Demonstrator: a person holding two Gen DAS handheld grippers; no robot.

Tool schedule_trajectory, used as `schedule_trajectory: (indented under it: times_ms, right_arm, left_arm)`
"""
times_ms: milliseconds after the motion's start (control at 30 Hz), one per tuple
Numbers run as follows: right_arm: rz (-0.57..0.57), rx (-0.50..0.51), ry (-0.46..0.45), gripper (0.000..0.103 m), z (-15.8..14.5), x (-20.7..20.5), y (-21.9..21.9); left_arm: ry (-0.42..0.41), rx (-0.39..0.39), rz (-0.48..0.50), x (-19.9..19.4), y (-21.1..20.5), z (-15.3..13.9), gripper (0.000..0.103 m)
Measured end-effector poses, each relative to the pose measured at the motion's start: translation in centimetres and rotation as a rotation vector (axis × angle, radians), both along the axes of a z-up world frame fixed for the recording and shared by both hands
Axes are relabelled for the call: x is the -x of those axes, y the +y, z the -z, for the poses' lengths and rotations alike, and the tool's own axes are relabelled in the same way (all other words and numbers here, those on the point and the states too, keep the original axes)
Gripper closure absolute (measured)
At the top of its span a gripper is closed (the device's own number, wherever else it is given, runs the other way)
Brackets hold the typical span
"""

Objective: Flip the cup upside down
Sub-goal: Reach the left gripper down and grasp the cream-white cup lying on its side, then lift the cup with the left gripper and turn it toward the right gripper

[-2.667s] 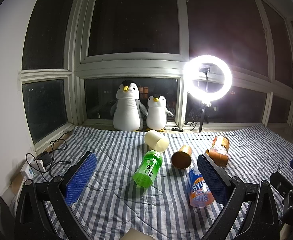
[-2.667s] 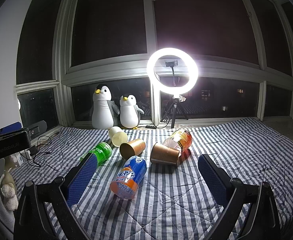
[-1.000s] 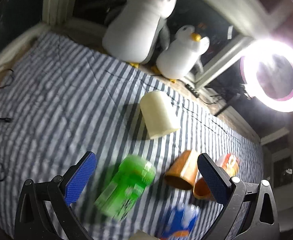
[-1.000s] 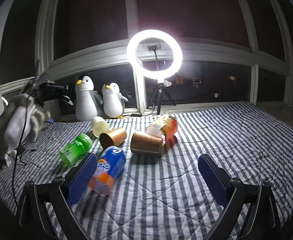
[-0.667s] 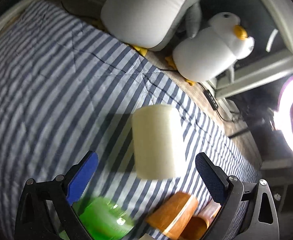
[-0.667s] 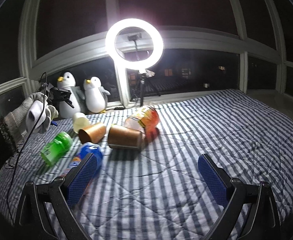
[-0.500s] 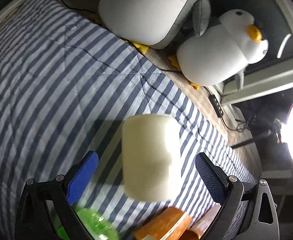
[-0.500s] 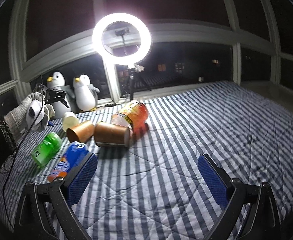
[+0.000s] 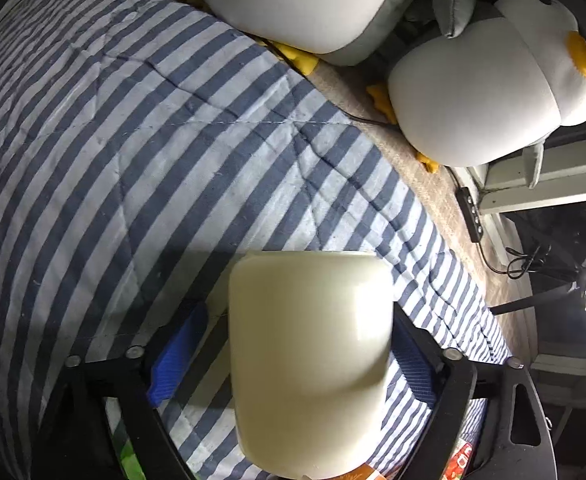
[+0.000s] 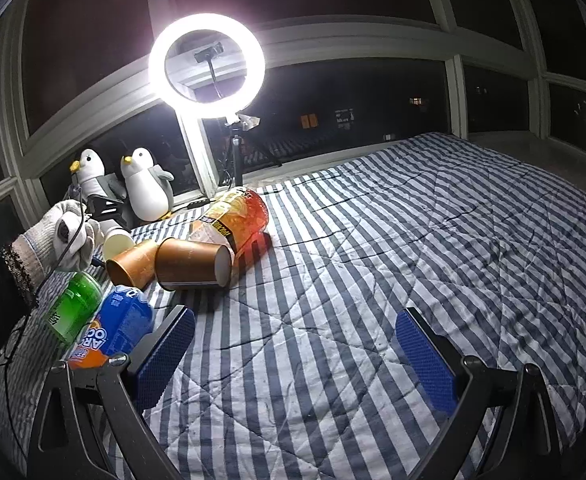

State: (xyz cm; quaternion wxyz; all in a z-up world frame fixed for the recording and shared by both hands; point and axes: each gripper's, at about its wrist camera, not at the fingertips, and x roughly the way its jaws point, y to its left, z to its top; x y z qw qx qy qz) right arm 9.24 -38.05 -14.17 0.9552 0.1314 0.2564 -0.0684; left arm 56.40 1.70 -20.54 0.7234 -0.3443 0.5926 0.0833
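Observation:
A cream plastic cup [image 9: 309, 360] lies on its side on the striped blanket [image 9: 133, 160], between the blue pads of my left gripper [image 9: 293, 356]. The jaws stand open around it; the right pad is close to its side, the left pad [image 9: 177, 356] a little apart. In the right wrist view the same cup [image 10: 118, 243] shows beside the gloved hand [image 10: 63, 240] holding the left gripper. My right gripper [image 10: 293, 356] is open and empty above the blanket. Two brown paper cups [image 10: 191, 262] [image 10: 131, 268] lie on their sides nearby.
A green bottle [image 10: 73, 306], a blue and orange bottle [image 10: 113, 328] and an orange snack pack [image 10: 235, 216] lie by the cups. Two plush penguins [image 9: 485, 92] [image 9: 313, 0] sit at the window sill. A ring light [image 10: 207, 65] stands on a tripod.
My left gripper has moved forward and down onto the cream cup, which now sits between its pads. My right gripper has swung slightly, shifting the view of the objects.

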Motion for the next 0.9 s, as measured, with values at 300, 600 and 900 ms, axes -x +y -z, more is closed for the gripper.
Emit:
schedule_trajectory:
  times_ms: [300,600,900]
  right_arm:
    - [0.015,-0.005,0.000,0.004,0.1,0.3,-0.4]
    - [0.006,-0.002,-0.012,0.004,-0.5,0.7,0.2]
    - [-0.031,0.015,-0.049,0.004,-2.0,1.9,1.6]
  left_arm:
    - [-0.007,0.032,0.031,0.3,-1.3,0.1,0.027]
    - [-0.089,0.061,0.088,2.6,-1.1,-4.7,0.027]
    - [-0.179,0.035,0.302,10.8,-3.5,-10.4,0.027]
